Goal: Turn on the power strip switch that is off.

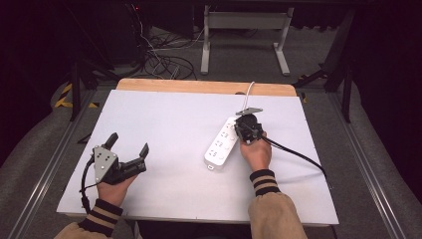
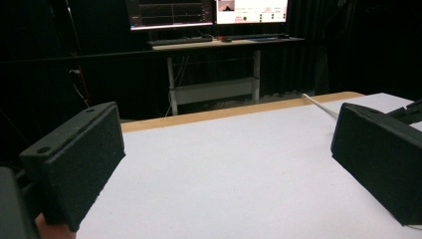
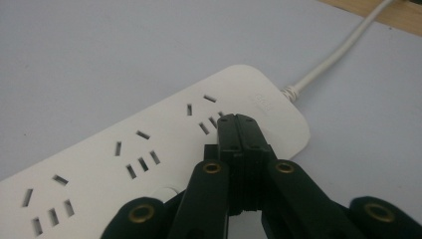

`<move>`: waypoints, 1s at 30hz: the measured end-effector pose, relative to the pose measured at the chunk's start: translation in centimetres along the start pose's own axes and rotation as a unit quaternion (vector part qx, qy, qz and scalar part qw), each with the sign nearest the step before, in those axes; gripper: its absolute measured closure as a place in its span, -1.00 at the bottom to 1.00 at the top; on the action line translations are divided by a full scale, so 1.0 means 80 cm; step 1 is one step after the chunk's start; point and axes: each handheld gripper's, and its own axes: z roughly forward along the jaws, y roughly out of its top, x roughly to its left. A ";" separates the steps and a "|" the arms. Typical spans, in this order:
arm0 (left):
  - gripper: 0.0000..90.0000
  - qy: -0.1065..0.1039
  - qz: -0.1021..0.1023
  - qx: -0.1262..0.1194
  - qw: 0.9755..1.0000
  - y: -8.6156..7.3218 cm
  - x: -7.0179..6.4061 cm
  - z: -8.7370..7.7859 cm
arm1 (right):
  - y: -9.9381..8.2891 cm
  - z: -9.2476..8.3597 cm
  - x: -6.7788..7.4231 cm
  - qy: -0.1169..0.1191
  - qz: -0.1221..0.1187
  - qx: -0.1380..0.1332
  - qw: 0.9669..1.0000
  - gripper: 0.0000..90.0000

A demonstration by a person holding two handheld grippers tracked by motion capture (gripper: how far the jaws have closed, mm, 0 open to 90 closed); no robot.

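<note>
Nearest, at the bench's near left: left gripper (image 1: 128,143), held low in a hand, jaws spread wide, nothing between them, pointing out over bare white bench (image 1: 164,114). In the left gripper view, same spread: two matt black blocks with a grainy face, far apart, white sheet between.

Further in, right of centre: right gripper (image 1: 247,130), held by the right hand (image 1: 257,152), tipped down onto the power strip (image 1: 222,142). Jaws pressed together, tips meeting with no gap and nothing pinched between, seen plainly in the right gripper view at (image 3: 239,130). Tips right over the far-end socket group, touching or just above; cannot tell which.

Key relation: power strip lying directly beneath and ahead of the right jaws, long axis running diagonally from near-left to far-right, cord end furthest away. Right hand much the nearer; left gripper well apart across the bench. Likely a press or poke at the far end, or a reopening to grasp across the short width.

Strip body: smooth white plastic, flat slab with rounded corners, rows of narrow dark slots, a small round button near the jaws. White cord (image 3: 338,55): round, pliant, leaving the far end toward the wooden edge (image 1: 199,85) of the bench.

Beyond: grey floor, tangled cables, a white-legged desk frame (image 1: 245,35).
</note>
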 end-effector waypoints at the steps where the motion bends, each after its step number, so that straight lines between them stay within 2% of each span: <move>1: -0.98 0.001 -0.001 -0.001 1.000 0.000 0.000 0.000 | 0.000 0.000 0.000 -0.004 0.000 0.001 1.000 1.00; 3: -0.98 0.000 -0.003 -0.001 1.000 0.000 0.001 0.000 | -0.001 -0.002 -0.004 -0.030 -0.005 0.008 0.999 1.00; 5: -0.98 0.000 -0.004 -0.001 1.000 0.000 0.001 0.000 | -0.004 -0.004 -0.012 -0.009 0.008 0.003 1.000 1.00; 8: -0.98 0.001 -0.004 0.000 1.000 0.000 0.000 0.002 | -0.005 -0.004 -0.007 -0.021 -0.013 0.000 1.000 1.00; 10: -0.98 -0.001 -0.001 0.002 1.000 -0.001 -0.001 0.002 | -0.003 -0.003 -0.010 -0.013 -0.010 -0.001 1.000 1.00; 12: -0.98 0.000 0.000 0.002 1.000 -0.001 -0.001 0.002 | -0.005 -0.006 -0.008 -0.007 -0.012 -0.031 0.999 1.00; 13: -0.98 0.001 -0.002 0.002 1.000 -0.001 -0.001 0.003 | -0.005 -0.006 -0.006 -0.002 -0.013 -0.036 0.999 1.00; 18: -0.98 -0.001 -0.004 0.000 1.000 -0.001 0.000 0.002 | -0.004 -0.001 -0.006 0.006 -0.007 -0.015 1.000 1.00; 22: -0.98 0.000 -0.005 0.001 1.000 0.000 0.001 0.001 | -0.009 0.000 -0.002 -0.004 -0.006 -0.025 1.000 1.00; 26: -0.98 0.000 -0.004 0.001 1.000 0.000 0.000 0.002 | -0.011 0.001 -0.001 0.002 -0.001 -0.029 1.000 1.00; 30: -0.98 0.001 -0.001 0.002 1.000 -0.001 0.000 0.002 | -0.016 0.001 0.000 -0.001 -0.006 -0.040 0.999 1.00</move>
